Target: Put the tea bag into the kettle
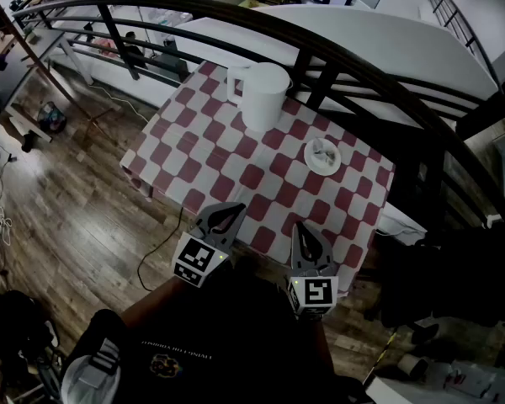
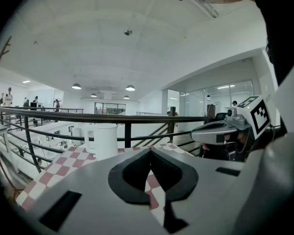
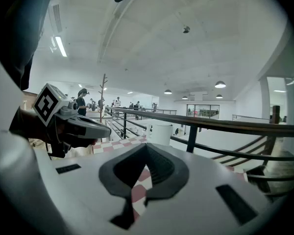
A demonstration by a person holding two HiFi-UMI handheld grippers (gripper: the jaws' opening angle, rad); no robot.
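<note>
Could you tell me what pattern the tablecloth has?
The tablecloth is red-and-white checked; head view shows it best.

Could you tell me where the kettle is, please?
Head view: the white kettle stands at the far edge of the checkered table by the railing, left of the dish.

- The tablecloth (image 1: 210,154) was checked in red and white.
- The kettle (image 1: 263,98), at the cloth's twelve o'clock, was plain white.
- The dish (image 1: 310,160), at three o'clock, was white too.
- The left gripper (image 1: 238,208) and right gripper (image 1: 302,226) were grey and black, with black-and-white square markers.
- The floor (image 1: 84,200) was dark brown wood.
- The railing (image 1: 236,11) was black.
</note>
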